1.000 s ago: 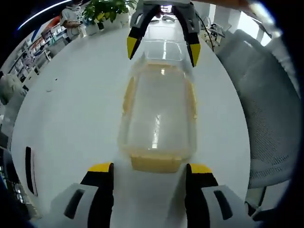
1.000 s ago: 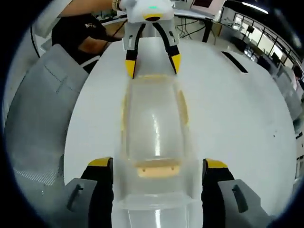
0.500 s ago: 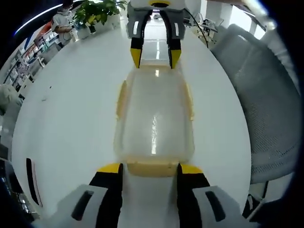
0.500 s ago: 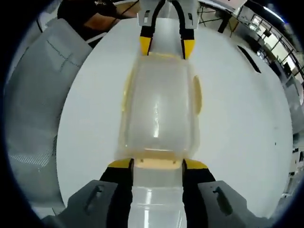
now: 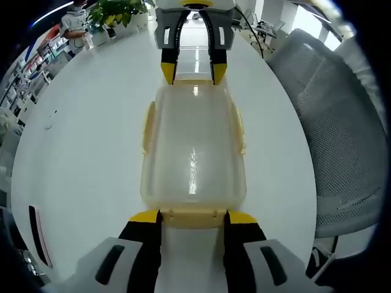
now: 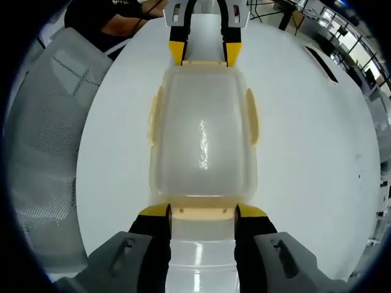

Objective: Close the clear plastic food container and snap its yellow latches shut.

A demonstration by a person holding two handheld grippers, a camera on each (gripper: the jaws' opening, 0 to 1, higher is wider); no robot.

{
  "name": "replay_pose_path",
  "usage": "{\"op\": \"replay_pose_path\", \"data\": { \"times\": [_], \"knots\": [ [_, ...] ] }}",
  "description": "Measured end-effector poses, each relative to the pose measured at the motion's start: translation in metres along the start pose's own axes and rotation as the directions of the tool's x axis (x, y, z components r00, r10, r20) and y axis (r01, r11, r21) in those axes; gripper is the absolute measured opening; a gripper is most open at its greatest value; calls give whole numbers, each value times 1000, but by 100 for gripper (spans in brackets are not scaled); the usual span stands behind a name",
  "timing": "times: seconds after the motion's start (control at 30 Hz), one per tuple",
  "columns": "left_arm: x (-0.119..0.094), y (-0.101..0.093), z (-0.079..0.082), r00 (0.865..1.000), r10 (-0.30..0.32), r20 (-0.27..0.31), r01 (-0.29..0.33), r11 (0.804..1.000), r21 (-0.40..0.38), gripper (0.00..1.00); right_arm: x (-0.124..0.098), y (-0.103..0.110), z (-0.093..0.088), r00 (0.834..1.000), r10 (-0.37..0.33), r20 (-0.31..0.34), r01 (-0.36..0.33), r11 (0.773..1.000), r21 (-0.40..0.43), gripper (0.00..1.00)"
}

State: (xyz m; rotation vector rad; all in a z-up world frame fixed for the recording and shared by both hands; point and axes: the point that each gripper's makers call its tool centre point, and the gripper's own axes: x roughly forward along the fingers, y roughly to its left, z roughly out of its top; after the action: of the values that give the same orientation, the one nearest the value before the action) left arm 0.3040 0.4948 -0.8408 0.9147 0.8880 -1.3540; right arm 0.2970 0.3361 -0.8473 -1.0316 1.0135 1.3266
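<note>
Clear lidded plastic food container with yellow latches [image 5: 193,152] sits mid-frame on my white round desk [image 5: 79,152], my left claw [image 5: 192,217] and right claw [image 6: 202,211] each narrowed against an end latch.

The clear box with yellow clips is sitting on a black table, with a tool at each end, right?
Not quite: the table is white, not black, as the right gripper view shows. The clear box with yellow clips does sit on it, with the right tool at one end and the left tool at the other.
</note>
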Motion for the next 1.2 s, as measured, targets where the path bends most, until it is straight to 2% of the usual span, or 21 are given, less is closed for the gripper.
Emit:
{"op": "replay_pose_path", "data": {
  "times": [0.17, 0.57, 0.93, 1.07, 1.2],
  "knots": [
    [0, 1, -1, 1000, -5, -11, 5, 1000, 3, 34, 1, -1, 2, 999, 1, -42, -1, 1000, 4, 36],
    [1, 1, -4, 999, -5, -34, 5, 1000, 9, 33, 2, -2, 1, 997, 6, -72, -5, 1000, 14, 36],
    [-1, 1, -4, 996, -7, 89, 8, 1000, -7, 33, 1, -2, 0, 997, 0, -81, 1, 1000, 5, 36],
    [-4, -1, -9, 1000, 7, 24, -7, 1000, 29, 33, -2, 2, 10, 999, 14, -34, -13, 1000, 21, 36],
    [-13, -1, -8, 1000, 12, 15, -12, 1000, 4, 33, -11, -1, 15, 1000, -5, -23, 5, 1000, -6, 36]
  ]
}}
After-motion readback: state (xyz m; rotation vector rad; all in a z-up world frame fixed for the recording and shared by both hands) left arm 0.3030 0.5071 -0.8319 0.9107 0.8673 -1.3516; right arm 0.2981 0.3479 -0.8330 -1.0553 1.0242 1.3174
